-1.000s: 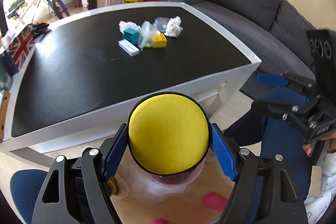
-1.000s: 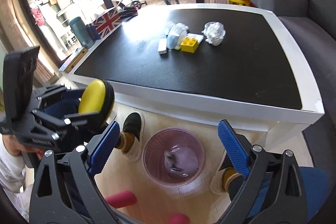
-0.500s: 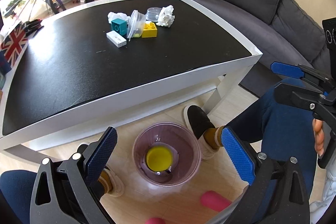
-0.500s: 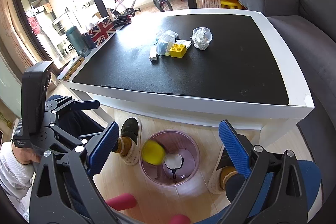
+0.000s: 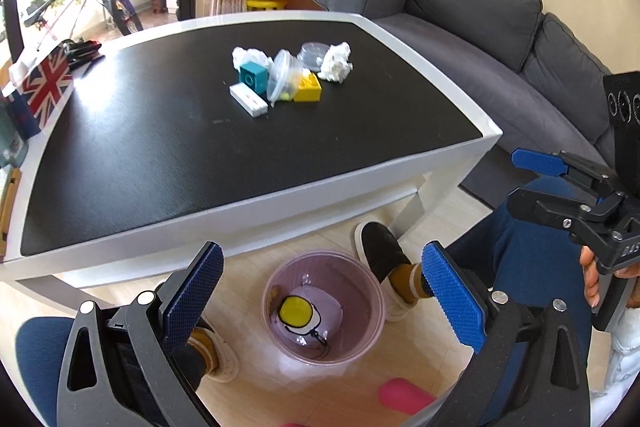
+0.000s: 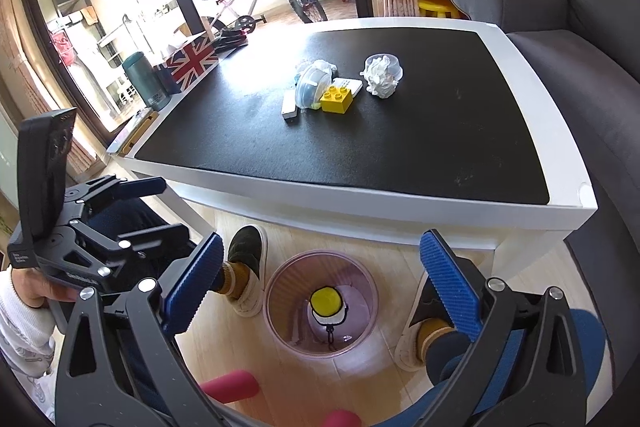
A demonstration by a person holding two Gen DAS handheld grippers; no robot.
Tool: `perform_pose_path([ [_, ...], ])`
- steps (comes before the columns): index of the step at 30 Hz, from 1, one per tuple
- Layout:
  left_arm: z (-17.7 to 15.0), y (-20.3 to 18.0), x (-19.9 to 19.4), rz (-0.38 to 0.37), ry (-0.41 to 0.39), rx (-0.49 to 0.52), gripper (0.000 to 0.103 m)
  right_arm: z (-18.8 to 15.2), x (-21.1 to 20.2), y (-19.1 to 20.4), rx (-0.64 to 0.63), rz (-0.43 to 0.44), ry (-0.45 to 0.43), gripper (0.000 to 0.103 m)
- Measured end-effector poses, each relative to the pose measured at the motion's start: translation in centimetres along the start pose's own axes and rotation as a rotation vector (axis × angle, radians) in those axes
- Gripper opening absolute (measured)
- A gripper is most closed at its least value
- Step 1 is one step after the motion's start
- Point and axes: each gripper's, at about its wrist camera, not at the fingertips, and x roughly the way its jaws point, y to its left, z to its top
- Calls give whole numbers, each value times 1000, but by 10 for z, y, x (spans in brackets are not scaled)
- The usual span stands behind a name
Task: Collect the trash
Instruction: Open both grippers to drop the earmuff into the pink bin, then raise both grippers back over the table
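Both the left gripper (image 5: 320, 291) and right gripper (image 6: 320, 287) hang empty, jaws spread wide, directly over the pink bin (image 5: 280, 339) holding a yellow disc (image 5: 296, 311), while beyond them crumpled tissue (image 5: 337, 62) (likely light, soft, easily pinched mid-wad) waits on the table (image 5: 320, 171).

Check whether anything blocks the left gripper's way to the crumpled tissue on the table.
Nothing visible blocks it. The left gripper is open over the bin, and bare tabletop lies before the crumpled tissue. The yellow brick sits just beside it.
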Motion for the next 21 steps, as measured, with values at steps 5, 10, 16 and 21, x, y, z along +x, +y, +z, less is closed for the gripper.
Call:
perform_pose_path([
  [5,15,10,-8,11,-27,-8,96,13,1,-3,7,-8,-6,97],
  [10,32,20,-13,21,-41,-17,96,32,1,-5,-7,-17,-10,97],
  [16,52,31,-14,24,-44,-21,96,58,6,-10,-8,-25,-15,97],
  [21,72,44,-11,33,-54,-33,96,85,14,-15,-14,-33,-21,97],
])
